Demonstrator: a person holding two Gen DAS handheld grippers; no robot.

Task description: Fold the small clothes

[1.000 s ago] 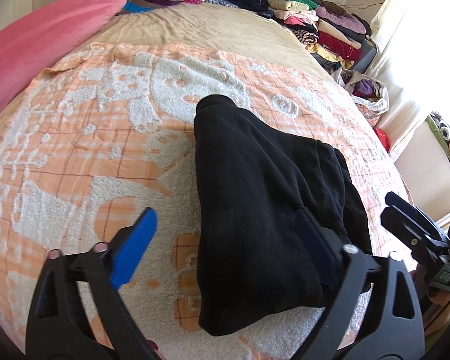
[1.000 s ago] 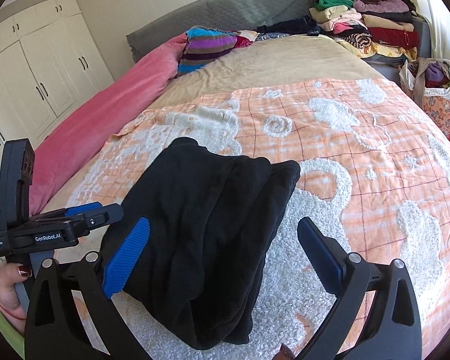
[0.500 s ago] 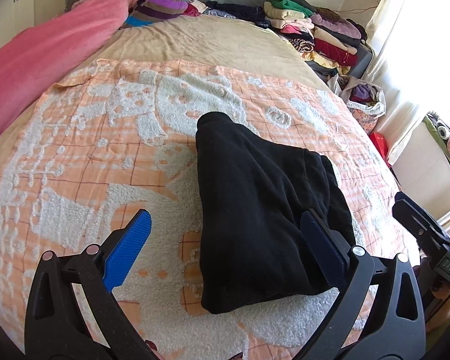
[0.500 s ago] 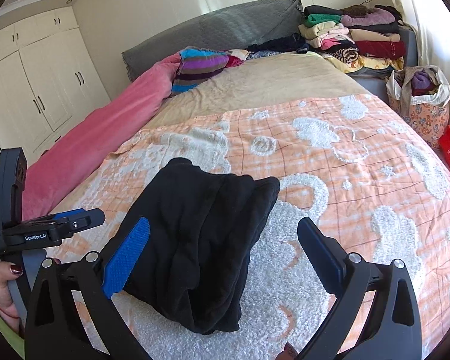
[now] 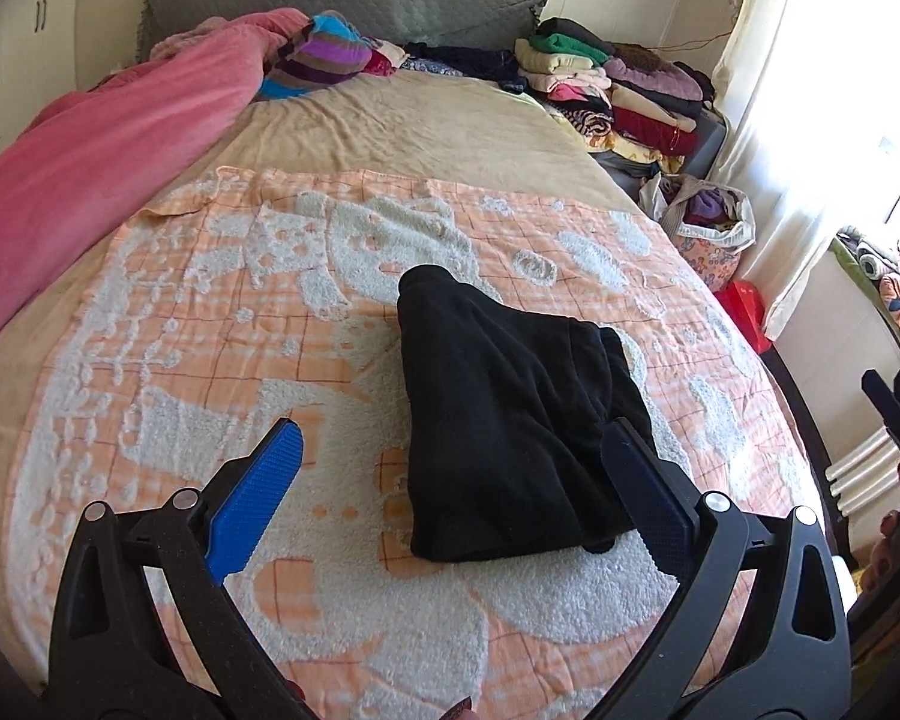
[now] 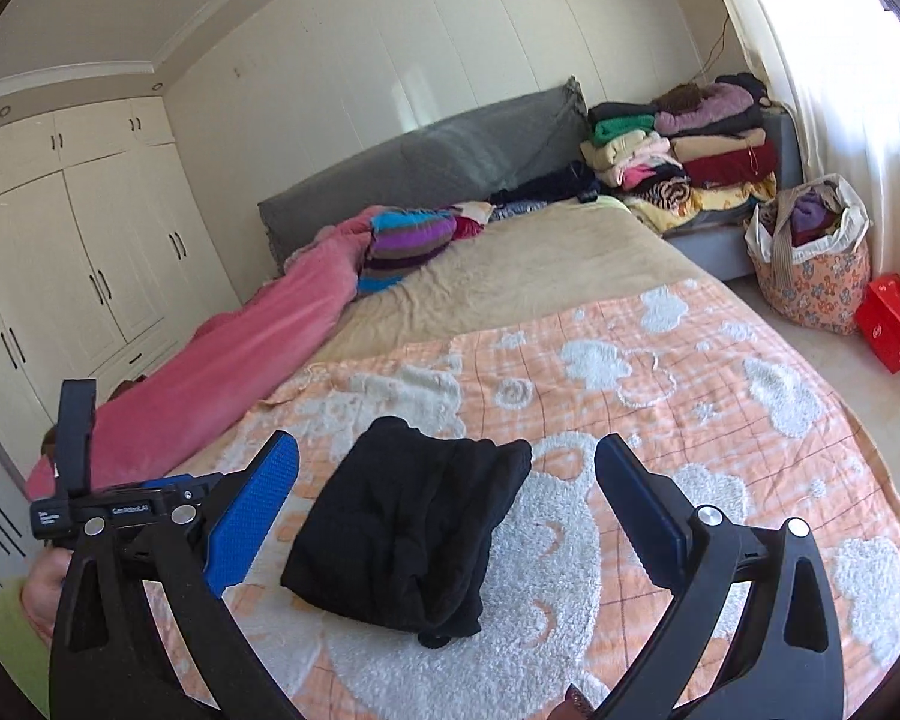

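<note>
We had the black garment (image 5: 510, 420) lying folded into a compact bundle on the orange blanket (image 5: 210, 312), near the foot end of the bed (image 6: 540, 252) and clear of the pink duvet (image 5: 90, 150). From the left gripper (image 5: 456, 480) it lay ahead and a little to the right: its right finger overlapped the bundle's near right corner in that view, though we could not tell whether it touched the cloth or merely hung above it. From the right gripper (image 6: 447, 501) the bundle sat almost dead centre between the fingers, slightly left of middle and apart from both. Its long axis ran away from us toward the headboard, leaning a little to the left in the left view and a little to the right in the right view, with the narrower rolled end farthest off and the thicker end (where the layers showed as stacked edges) nearest the jaws. Both pairs of jaws stood spread wide and gripped nothing. We judged the fold finished or nearly so, and the two grippers about equally near; the right seemed better lined up for lifting the near end, while the left sat closer to the bundle's left long edge. Stacks of folded clothes (image 6: 684, 162) lay well apart at the far right corner.
</note>
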